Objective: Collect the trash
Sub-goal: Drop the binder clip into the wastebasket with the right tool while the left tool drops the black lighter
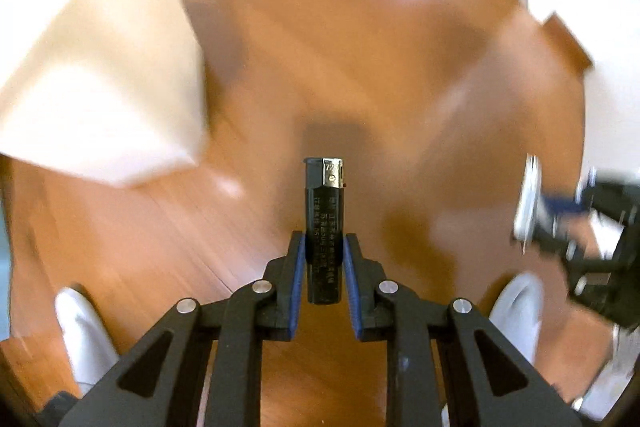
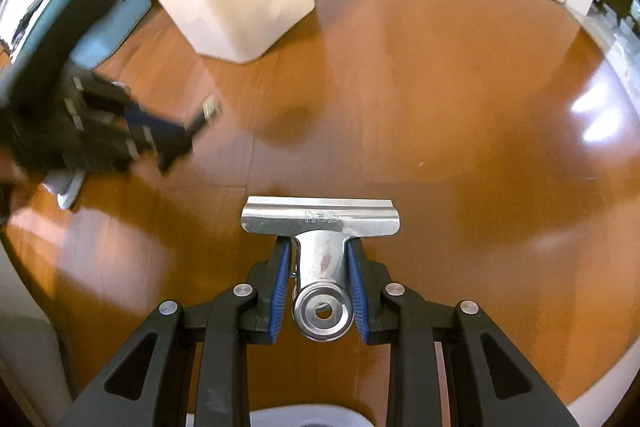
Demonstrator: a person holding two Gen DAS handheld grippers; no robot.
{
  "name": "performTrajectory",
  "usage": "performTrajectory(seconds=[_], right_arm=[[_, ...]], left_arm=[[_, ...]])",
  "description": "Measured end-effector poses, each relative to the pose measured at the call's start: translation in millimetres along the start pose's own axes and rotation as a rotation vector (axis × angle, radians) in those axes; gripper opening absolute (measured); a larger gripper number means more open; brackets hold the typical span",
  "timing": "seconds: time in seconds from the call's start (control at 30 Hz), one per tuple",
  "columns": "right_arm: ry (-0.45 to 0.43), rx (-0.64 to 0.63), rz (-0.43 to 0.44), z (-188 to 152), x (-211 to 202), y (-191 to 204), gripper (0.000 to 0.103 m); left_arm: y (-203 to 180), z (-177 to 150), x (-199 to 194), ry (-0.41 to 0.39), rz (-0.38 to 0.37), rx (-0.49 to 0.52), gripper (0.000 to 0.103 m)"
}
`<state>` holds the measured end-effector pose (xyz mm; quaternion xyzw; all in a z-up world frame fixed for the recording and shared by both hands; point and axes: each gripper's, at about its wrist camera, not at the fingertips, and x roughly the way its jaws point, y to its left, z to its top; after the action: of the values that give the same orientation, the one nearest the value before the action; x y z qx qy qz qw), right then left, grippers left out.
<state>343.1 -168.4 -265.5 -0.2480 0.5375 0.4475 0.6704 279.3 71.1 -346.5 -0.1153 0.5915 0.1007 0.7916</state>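
left claw (image 1: 323, 251) gripping a black lighter (image 1: 323, 223) upright at frame centre | right claw (image 2: 319, 267) clamping a silver bulldog clip (image 2: 320, 247) at lower centre | both hanging over wooden floor (image 2: 440, 107)

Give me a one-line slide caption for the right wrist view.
Right gripper clamps a silver bulldog clip above the wooden floor, with the left gripper blurred nearby.

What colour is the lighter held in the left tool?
Black, with a silver metal top; the lighter shows best in the left wrist view.
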Motion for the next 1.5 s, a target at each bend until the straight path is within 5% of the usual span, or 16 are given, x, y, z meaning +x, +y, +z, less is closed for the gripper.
performTrajectory(seconds=[0.23,0.4,0.47,0.5,0.53,0.8,0.9,1.0,1.13,1.37,1.5], right_arm=[[-0.067,0.008,-0.067,41.7,-101.0,10.2,0.029],[-0.126,0.009,-0.091,79.7,-162.2,16.1,0.029],[-0.142,0.005,-0.085,97.5,-177.2,21.7,0.029],[-0.148,-0.001,-0.083,103.3,-181.6,25.6,0.029],[-0.151,-0.010,-0.082,109.8,-186.1,30.3,0.029],[-0.178,-0.079,-0.057,160.9,-198.9,76.3,0.029],[-0.173,-0.116,-0.042,190.7,-199.5,103.3,0.029],[-0.167,-0.156,-0.025,228.9,-193.9,134.9,0.029],[-0.156,-0.102,0.020,292.0,-164.8,163.8,0.029],[-0.077,0.060,0.052,362.3,-79.3,193.0,0.029],[0.020,0.119,0.029,373.2,-20.9,196.6,0.030]], left_arm=[[91.9,83.7,-119.4,-0.246,0.066,-0.143,0.018],[162.8,127.5,-122.0,-0.244,0.043,-0.228,0.018],[182.6,132.7,-111.1,-0.171,0.075,-0.283,0.038],[193.5,131.1,-110.6,-0.168,0.075,-0.316,0.055],[204.8,128.5,-112.9,-0.173,0.071,-0.339,0.060],[208.4,76.7,-193.4,-0.151,0.110,-0.258,0.061],[216.5,41.0,-237.5,-0.112,0.025,-0.312,0.064],[237.4,-1.4,-278.8,-0.137,-0.047,-0.399,0.086],[255.2,-37.5,-291.7,-0.172,-0.093,-0.510,0.088],[261.9,-40.9,-267.3,-0.073,-0.231,-0.521,0.088],[258.8,-35.3,-271.8,-0.098,-0.247,-0.477,0.089]])
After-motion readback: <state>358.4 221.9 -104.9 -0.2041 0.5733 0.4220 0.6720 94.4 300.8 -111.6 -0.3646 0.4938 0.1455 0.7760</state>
